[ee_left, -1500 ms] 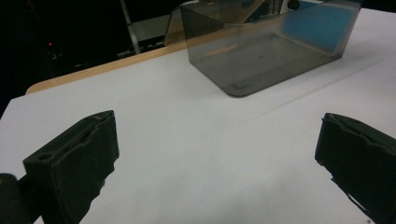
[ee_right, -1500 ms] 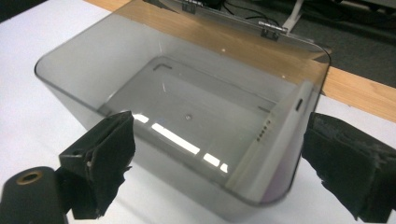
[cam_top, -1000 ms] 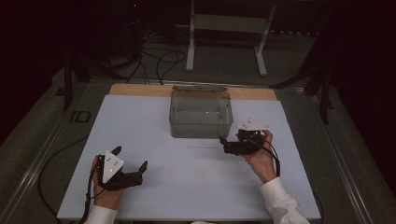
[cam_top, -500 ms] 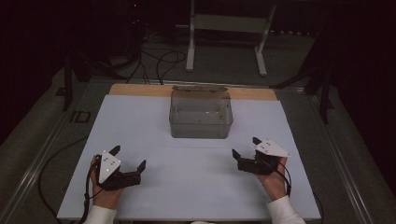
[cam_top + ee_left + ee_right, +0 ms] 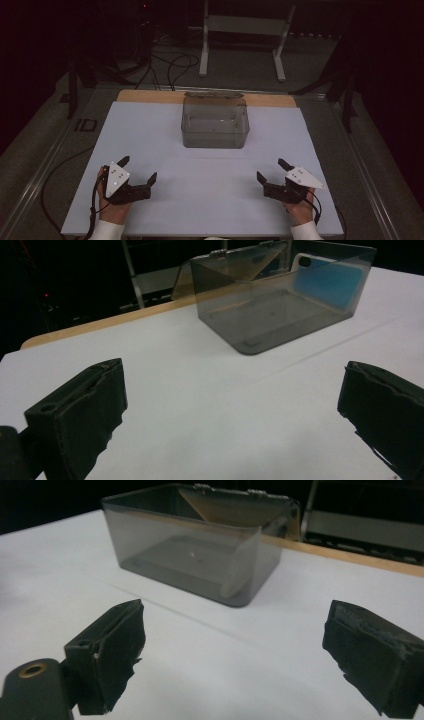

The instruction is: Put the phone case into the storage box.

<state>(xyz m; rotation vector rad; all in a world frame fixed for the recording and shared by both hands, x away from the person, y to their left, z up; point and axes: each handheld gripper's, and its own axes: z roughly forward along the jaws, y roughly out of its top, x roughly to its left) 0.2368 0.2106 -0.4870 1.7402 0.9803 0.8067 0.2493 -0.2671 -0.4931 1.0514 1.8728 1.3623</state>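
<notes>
The white table (image 5: 210, 200) is lying wide and bare across the near half, its front edge running just under both hands and a wooden strip (image 5: 150, 96) showing along the far edge. The clear plastic box (image 5: 215, 121) is sitting toward the back at centre, lid tipped up behind it, well apart from both tools. The left gripper (image 5: 139, 169) is resting at the near left, jaws spread wide, gripping nothing. The right gripper (image 5: 272, 170) is mirroring it at the near right, jaws equally apart and empty.
</notes>
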